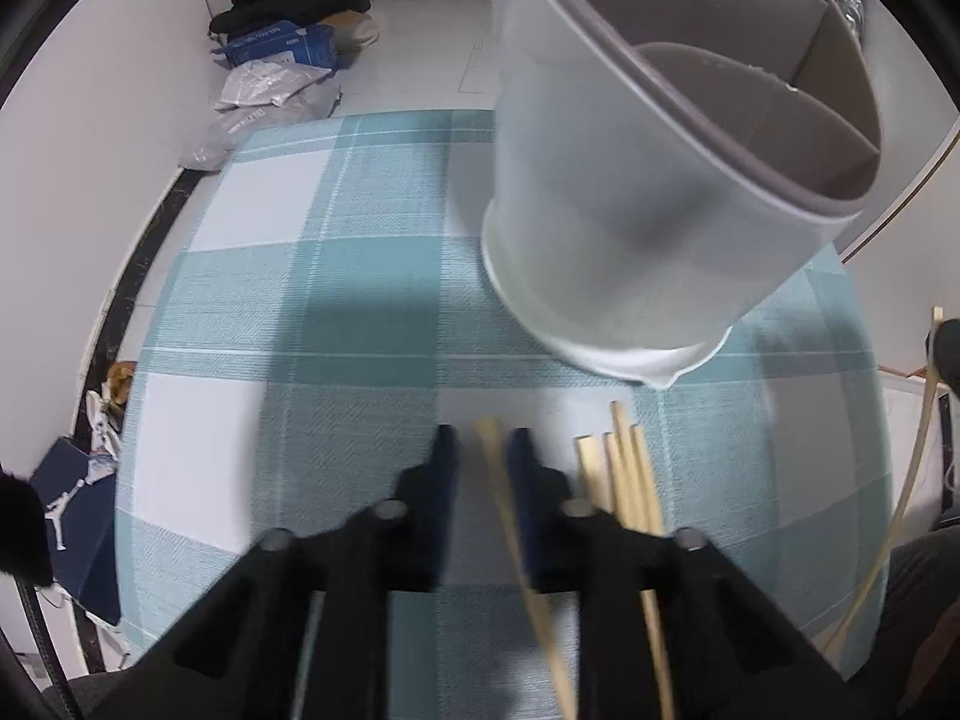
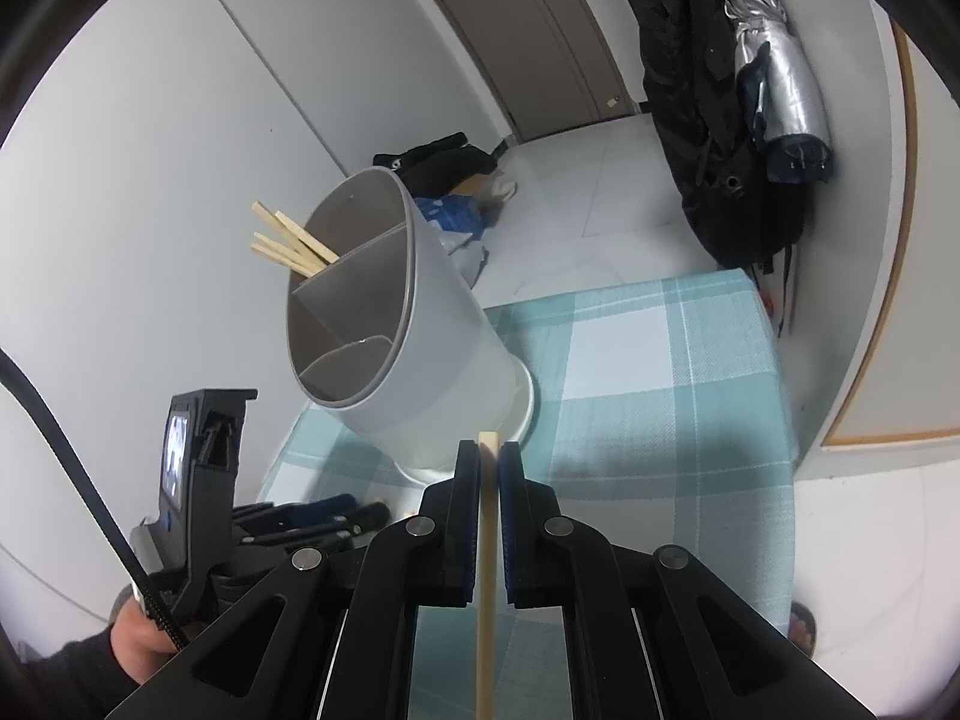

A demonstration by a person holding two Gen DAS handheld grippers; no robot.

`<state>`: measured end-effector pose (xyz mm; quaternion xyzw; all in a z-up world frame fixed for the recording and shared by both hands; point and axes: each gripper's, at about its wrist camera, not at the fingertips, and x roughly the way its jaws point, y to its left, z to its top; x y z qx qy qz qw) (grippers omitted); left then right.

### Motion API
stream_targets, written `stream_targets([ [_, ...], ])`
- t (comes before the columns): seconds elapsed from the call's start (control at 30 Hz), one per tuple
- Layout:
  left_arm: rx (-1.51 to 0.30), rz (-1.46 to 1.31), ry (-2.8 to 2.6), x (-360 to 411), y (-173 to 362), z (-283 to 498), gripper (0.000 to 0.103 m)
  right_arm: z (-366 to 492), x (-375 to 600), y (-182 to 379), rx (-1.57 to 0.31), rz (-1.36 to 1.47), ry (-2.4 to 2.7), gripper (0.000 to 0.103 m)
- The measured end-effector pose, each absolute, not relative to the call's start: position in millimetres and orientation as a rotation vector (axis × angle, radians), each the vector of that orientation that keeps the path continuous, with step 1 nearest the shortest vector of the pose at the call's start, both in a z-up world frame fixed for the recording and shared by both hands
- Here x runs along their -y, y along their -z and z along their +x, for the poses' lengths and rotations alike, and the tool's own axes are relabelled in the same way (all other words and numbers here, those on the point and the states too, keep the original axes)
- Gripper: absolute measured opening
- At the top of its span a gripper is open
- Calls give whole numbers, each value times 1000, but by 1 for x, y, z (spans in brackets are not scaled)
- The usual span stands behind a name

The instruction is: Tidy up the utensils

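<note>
A grey divided utensil holder [image 1: 654, 198] stands on the blue checked tablecloth [image 1: 336, 312]. In the right wrist view the holder [image 2: 420, 348] has several wooden chopsticks [image 2: 288, 243] sticking out of its far compartment. My left gripper [image 1: 483, 444] is open low over the cloth, with one chopstick [image 1: 510, 516] lying between its fingers. Several more chopsticks [image 1: 624, 474] lie just right of it. My right gripper [image 2: 489, 456] is shut on a single chopstick [image 2: 487, 540], held in front of the holder. The left gripper's body [image 2: 204, 480] shows at the left of that view.
The table's edges drop to a white tiled floor [image 1: 420, 48]. Bags, a blue box [image 1: 282, 45] and dark clothes lie by the far wall. A shoe box [image 1: 72, 516] sits on the floor at left. A dark coat and a folded umbrella [image 2: 774, 78] hang at right.
</note>
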<state>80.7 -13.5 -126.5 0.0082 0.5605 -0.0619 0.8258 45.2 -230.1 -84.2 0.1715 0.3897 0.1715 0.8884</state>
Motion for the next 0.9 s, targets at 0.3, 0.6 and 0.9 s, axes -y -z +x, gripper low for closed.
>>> stream_targets([
  [0.3, -1059, -161, 177, 3, 99, 65, 3, 37, 226, 77, -761, 315, -362, 6],
  [0.6, -802, -216, 227, -8, 37, 18, 3, 11, 209, 57, -644, 230, -377, 6],
  [0.9, -755, -199, 279, -16, 24, 14, 3, -6, 201, 38, -559, 211, -353, 5],
])
